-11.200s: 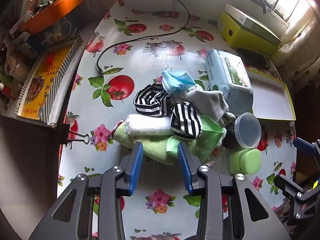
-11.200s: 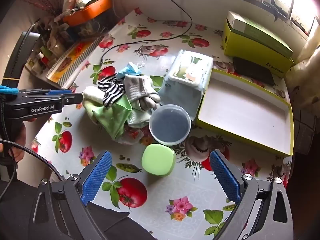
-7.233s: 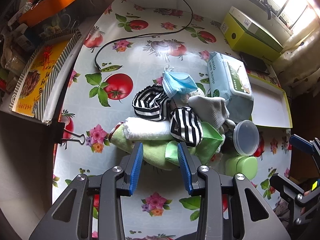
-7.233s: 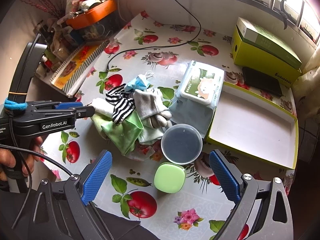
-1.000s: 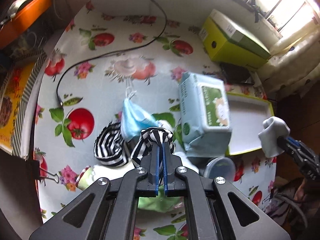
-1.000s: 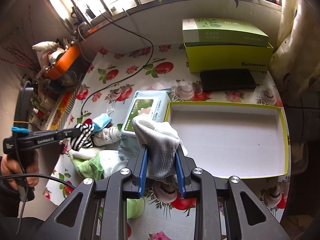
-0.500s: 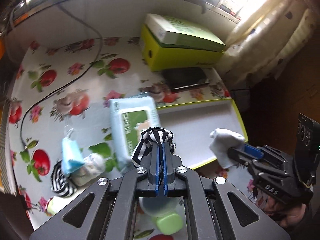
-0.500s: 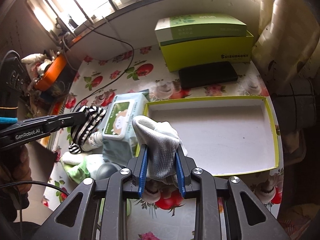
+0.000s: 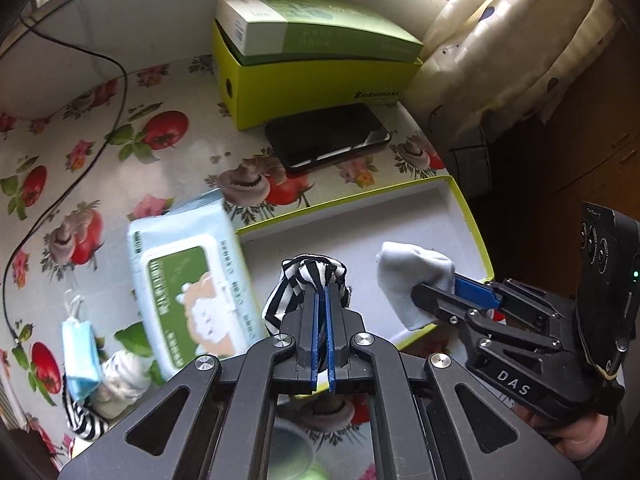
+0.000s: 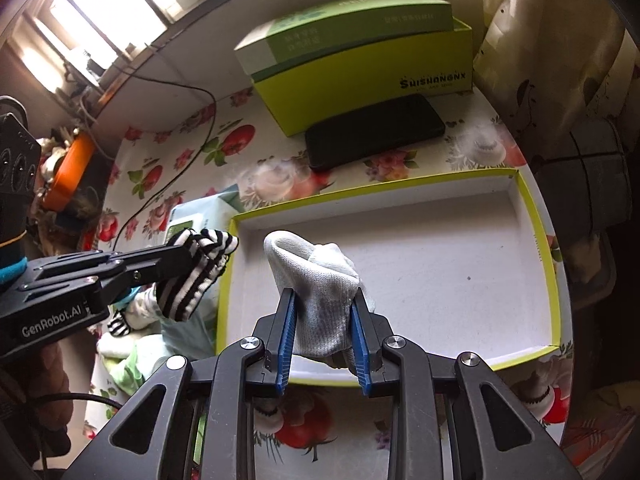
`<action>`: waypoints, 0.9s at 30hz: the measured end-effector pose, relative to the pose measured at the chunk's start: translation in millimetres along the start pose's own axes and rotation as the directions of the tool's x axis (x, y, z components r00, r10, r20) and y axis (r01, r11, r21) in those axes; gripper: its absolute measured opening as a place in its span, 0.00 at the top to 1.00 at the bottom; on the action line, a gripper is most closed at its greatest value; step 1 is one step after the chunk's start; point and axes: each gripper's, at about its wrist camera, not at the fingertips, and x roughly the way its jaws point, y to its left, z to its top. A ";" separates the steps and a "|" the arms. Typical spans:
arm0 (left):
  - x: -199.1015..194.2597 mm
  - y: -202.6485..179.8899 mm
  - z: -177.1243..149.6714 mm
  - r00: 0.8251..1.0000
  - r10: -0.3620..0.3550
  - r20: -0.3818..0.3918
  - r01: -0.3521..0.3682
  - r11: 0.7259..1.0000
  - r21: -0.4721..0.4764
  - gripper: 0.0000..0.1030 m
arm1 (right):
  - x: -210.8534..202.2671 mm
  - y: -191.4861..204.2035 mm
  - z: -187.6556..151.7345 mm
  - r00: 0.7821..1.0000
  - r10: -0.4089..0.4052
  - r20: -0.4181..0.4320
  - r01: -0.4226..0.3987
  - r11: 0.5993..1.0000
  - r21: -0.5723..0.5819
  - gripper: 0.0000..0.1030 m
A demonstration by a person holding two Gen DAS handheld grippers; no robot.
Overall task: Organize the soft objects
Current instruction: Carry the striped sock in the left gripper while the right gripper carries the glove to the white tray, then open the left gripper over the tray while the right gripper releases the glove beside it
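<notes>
My left gripper (image 9: 322, 292) is shut on a black-and-white striped sock (image 9: 310, 270), held above the near left corner of the shallow yellow-edged tray (image 9: 466, 204). In the right wrist view that striped sock (image 10: 200, 268) hangs just outside the tray's left rim (image 10: 226, 280). My right gripper (image 10: 324, 300) is shut on a grey sock (image 10: 316, 280) above the tray's white floor, near its front left part. Seen from the left wrist camera, the grey sock (image 9: 412, 276) sticks out of the right gripper (image 9: 432, 292) over the tray's near right side. The tray floor holds nothing.
A wet-wipes pack (image 9: 188, 284) lies left of the tray. A blue face mask (image 9: 80, 352), another striped sock (image 9: 82, 420) and a light sock (image 9: 120, 376) lie further left. Behind the tray are a black phone (image 9: 326, 140) and stacked green boxes (image 9: 312, 64). A cable (image 9: 72, 160) crosses the tablecloth.
Both grippers have carried their socks away from the pile and over to the tray. The right gripper has sunk closer to the tray floor. Both grips are unchanged.
</notes>
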 end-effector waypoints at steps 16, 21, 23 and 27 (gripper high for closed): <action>36.3 13.8 23.8 0.999 0.037 -0.027 -0.037 0.999 -0.021 0.95 | 31.2 -16.3 22.0 1.000 0.015 -0.020 -0.014 0.998 0.058 0.63; 32.2 11.9 23.1 0.999 0.039 -0.023 -0.039 0.999 -0.019 0.85 | 18.4 -11.3 19.6 1.000 -0.004 -0.001 0.004 1.000 0.029 0.53; 27.8 9.1 21.2 0.999 0.035 -0.018 -0.035 0.999 -0.017 0.85 | 11.3 -8.5 17.6 1.000 -0.001 0.005 0.001 1.000 0.021 0.51; 12.4 2.8 14.2 0.999 0.041 0.005 -0.041 0.999 -0.003 0.84 | -3.2 -1.6 9.8 1.000 -0.004 0.009 0.004 1.000 0.006 0.49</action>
